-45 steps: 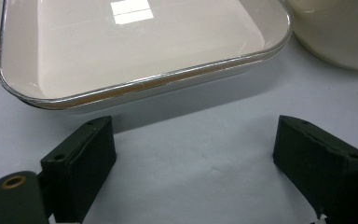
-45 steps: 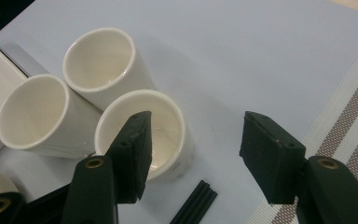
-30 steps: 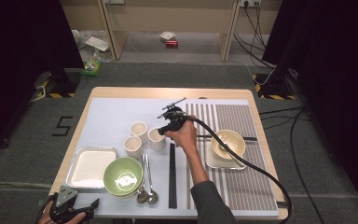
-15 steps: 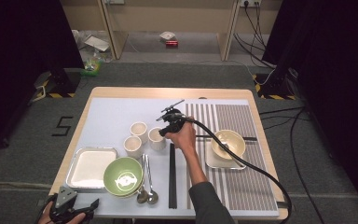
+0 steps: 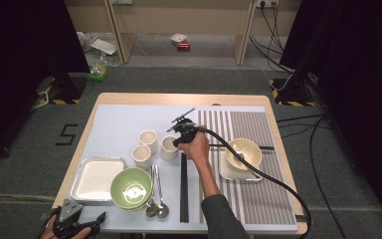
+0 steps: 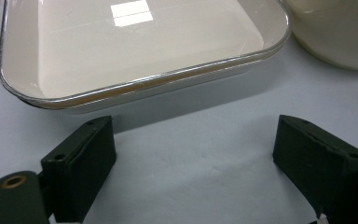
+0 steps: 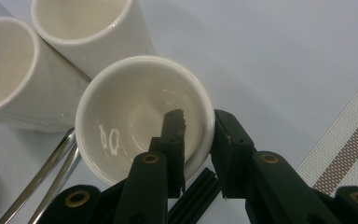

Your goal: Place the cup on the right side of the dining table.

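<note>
Nearest the person, the left gripper (image 5: 74, 224) is waiting at the bench's (image 5: 119, 119) front edge, jaws wide apart over bare mat just short of the white tray (image 6: 140, 51). Farther in, the right gripper (image 7: 198, 140) is straddling the rim of the small cream cup (image 7: 142, 116), one jaw inside and one outside; its jaws have just been closing on that wall, and they seem to be pinching it, though contact is hard to confirm. The cup is standing upright beside two matching cups (image 5: 147, 139), left of the chopsticks (image 5: 184, 189). Glazed ceramic is probably stiff, light, slippery and chippable, so a firm rim pinch is suiting it best.
</note>
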The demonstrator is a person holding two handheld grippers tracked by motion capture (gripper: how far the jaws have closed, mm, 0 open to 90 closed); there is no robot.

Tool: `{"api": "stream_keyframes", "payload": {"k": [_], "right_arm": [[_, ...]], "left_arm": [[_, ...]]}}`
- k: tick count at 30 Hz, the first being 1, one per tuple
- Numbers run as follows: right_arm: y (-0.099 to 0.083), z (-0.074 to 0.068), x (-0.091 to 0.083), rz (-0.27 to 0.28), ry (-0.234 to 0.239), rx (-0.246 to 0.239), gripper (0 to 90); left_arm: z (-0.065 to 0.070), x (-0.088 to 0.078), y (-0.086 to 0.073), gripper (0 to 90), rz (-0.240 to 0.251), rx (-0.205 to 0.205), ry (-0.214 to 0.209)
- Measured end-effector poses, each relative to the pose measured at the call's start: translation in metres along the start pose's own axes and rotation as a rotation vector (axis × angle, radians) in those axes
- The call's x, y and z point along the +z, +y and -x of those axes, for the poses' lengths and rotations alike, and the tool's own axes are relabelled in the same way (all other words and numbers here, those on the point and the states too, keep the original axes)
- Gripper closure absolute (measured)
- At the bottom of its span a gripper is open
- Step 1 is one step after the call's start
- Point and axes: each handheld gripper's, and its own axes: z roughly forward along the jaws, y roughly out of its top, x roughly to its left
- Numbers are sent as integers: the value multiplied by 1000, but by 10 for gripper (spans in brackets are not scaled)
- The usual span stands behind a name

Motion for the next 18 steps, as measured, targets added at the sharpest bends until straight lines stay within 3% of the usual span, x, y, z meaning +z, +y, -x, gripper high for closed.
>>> {"api": "stream_keyframes", "payload": {"k": [6,14,18], "right_arm": [[-1,3,5,-23,-4,-11,763],[-6,6,11,-58,4,9,790],[-6,6,12,-46,22,9,812]], "left_arm": [[0,0,0,117,3,-4,-1],[0,0,0,117,2,-4,1],[0,0,0,117,2,-4,0]]}}
